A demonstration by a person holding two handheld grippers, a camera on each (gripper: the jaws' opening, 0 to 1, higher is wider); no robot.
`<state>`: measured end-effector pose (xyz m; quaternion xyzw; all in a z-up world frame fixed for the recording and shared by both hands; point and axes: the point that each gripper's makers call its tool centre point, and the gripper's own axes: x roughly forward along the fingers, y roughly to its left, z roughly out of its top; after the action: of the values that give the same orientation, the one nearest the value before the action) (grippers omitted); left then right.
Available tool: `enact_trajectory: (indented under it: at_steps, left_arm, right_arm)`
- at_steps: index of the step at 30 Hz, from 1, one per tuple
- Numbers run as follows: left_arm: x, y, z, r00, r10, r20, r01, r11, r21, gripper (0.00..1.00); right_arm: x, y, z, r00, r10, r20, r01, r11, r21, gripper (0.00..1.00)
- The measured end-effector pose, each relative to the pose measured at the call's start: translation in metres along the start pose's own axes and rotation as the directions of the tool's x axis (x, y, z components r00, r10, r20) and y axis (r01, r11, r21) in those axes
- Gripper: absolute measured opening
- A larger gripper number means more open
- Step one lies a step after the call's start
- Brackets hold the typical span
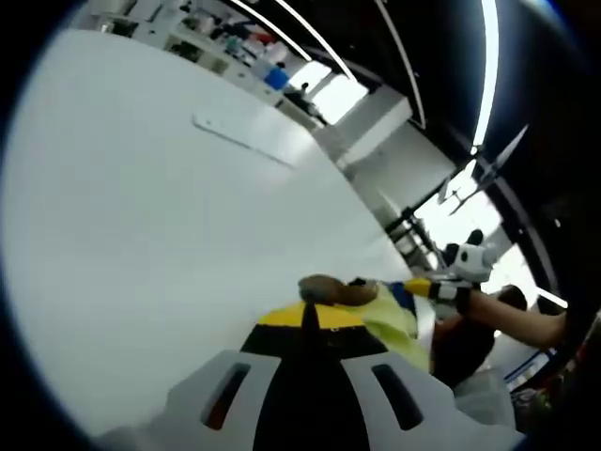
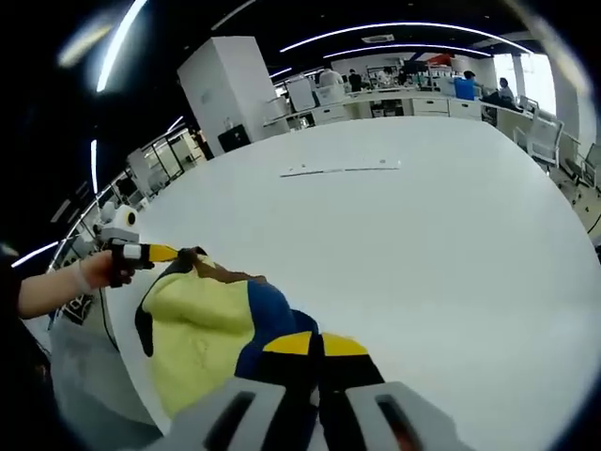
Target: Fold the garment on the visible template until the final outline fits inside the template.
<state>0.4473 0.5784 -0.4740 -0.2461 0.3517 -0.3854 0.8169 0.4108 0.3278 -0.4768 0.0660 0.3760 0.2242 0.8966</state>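
The garment [image 2: 202, 324] runs under the right gripper's [image 2: 315, 352] jaws (its near edge hidden); far desks blur.

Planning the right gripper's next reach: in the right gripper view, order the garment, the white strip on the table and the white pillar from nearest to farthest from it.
1. Garment: at the right gripper, left of it.
2. White strip: mid-table, ahead.
3. White pillar: beyond the table, upper left.
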Motion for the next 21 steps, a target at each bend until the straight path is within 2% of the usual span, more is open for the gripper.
enact_trajectory:
  at_steps: [7, 13, 15, 21]
  left_arm:
    - [-0.011, -0.010, 0.015, 0.999, 0.003, 0.039, -0.004, 0.999, 0.044, 0.00]
    - [-0.020, -0.024, 0.038, 0.997, -0.007, 0.081, 0.000, 0.996, 0.091, 0.00]
    - [-0.023, -0.031, 0.048, 0.996, -0.013, 0.091, 0.002, 0.993, 0.121, 0.00]
    - [-0.030, -0.050, 0.080, 0.994, -0.028, 0.109, 0.004, 0.978, 0.209, 0.00]
  right_arm:
    - [-0.017, 0.009, 0.022, 0.998, 0.014, 0.065, -0.013, 1.000, -0.025, 0.00]
    - [-0.031, 0.016, 0.048, 0.992, 0.027, 0.122, -0.021, 0.998, -0.051, 0.00]
    - [-0.038, 0.019, 0.061, 0.988, 0.032, 0.154, -0.022, 0.998, -0.066, 0.00]
    - [-0.055, 0.026, 0.088, 0.975, 0.042, 0.220, -0.022, 0.995, -0.092, 0.00]
